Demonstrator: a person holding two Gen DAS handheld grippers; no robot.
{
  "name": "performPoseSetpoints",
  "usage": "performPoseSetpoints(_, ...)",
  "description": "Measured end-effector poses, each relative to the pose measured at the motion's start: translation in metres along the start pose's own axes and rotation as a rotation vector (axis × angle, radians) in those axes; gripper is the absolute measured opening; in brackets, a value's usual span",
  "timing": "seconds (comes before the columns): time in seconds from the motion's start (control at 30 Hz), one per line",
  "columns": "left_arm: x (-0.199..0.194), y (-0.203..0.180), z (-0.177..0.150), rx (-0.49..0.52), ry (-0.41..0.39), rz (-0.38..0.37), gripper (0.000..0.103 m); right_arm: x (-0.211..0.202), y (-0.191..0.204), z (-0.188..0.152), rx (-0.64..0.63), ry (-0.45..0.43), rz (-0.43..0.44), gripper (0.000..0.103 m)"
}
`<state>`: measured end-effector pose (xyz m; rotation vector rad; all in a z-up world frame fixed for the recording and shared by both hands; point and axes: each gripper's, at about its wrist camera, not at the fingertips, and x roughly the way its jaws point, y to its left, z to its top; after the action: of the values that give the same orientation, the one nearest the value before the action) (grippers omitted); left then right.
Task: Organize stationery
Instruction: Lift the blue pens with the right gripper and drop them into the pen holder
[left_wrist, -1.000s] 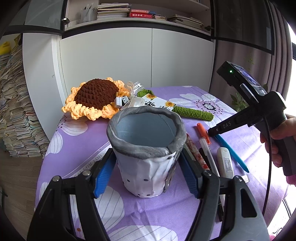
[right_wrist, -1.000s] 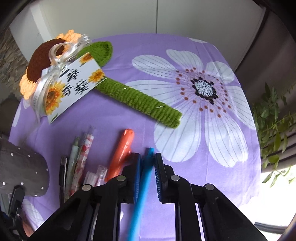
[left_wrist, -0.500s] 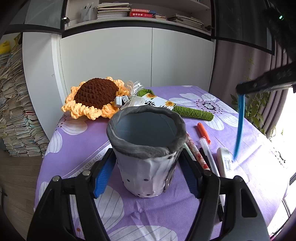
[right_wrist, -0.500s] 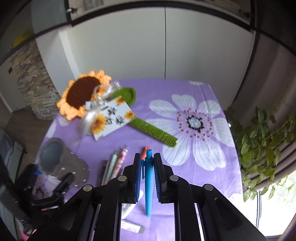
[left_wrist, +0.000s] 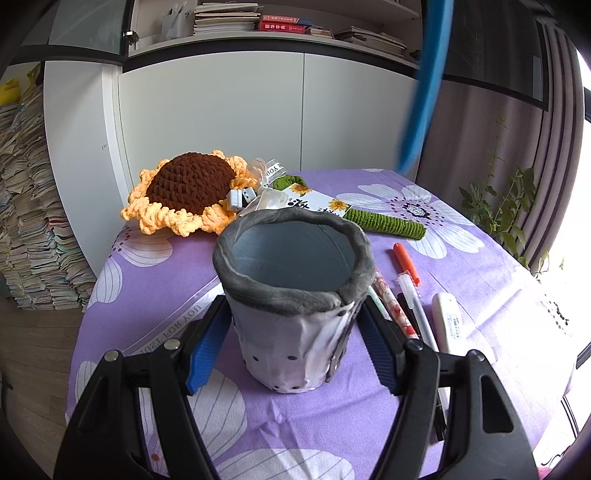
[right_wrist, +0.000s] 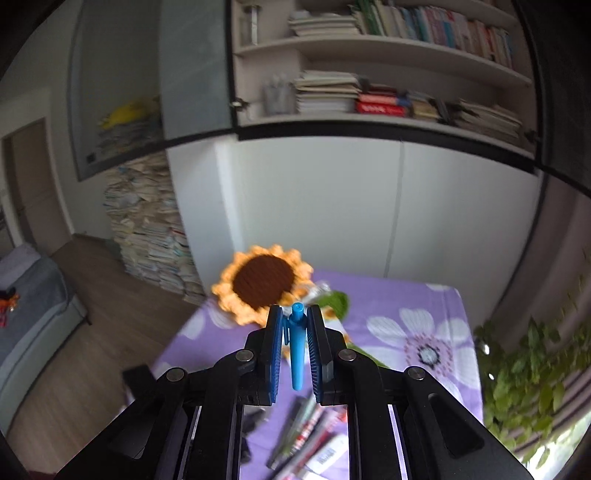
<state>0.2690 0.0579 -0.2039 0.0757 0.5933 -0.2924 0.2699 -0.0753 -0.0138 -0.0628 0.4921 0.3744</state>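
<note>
A grey fabric-covered pen cup (left_wrist: 295, 299) stands upright on the purple flowered tablecloth, and my left gripper (left_wrist: 293, 345) is shut on its sides. In the right wrist view my right gripper (right_wrist: 294, 345) is shut on a blue pen (right_wrist: 296, 354), which hangs high above the table. That blue pen (left_wrist: 424, 92) shows blurred at the top right of the left wrist view, well above the cup. To the right of the cup lie an orange pen (left_wrist: 404, 260), a patterned pen (left_wrist: 393, 306), a clear pen (left_wrist: 415, 306) and a white correction tape (left_wrist: 448, 323).
A crocheted sunflower (left_wrist: 188, 195) with a green stem (left_wrist: 388, 221) and a card lies at the back of the table. White cupboards and bookshelves stand behind, paper stacks (left_wrist: 33, 229) at the left, a plant (left_wrist: 506, 206) at the right.
My right gripper has lifted the blue pen off the table, risen high and tilted up toward the room. The left gripper and cup have not moved.
</note>
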Motion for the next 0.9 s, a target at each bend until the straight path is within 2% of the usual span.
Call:
performPoseSetpoints(0.1, 0.000, 0.000, 0.000, 0.001, -0.002, -0.002, 0.069, 0.012, 0.015, 0.002, -0.022, 0.001, 0.069, 0.014)
performPoseSetpoints(0.23, 0.000, 0.000, 0.000, 0.001, -0.002, -0.002, 0.069, 0.038, 0.022, -0.008, -0.016, 0.052, 0.129, 0.014)
performPoseSetpoints(0.53, 0.001, -0.001, 0.000, 0.002, -0.002, -0.004, 0.069, 0.086, 0.015, -0.043, 0.017, 0.211, 0.143, 0.015)
performPoseSetpoints(0.73, 0.002, -0.002, 0.000, -0.002, 0.005, -0.007, 0.069, 0.099, 0.016, -0.058, 0.020, 0.269, 0.161, 0.015)
performPoseSetpoints(0.9, 0.000, -0.004, -0.001, -0.002, 0.005, -0.007, 0.069, 0.099, 0.004, -0.062, 0.073, 0.309, 0.193, 0.015)
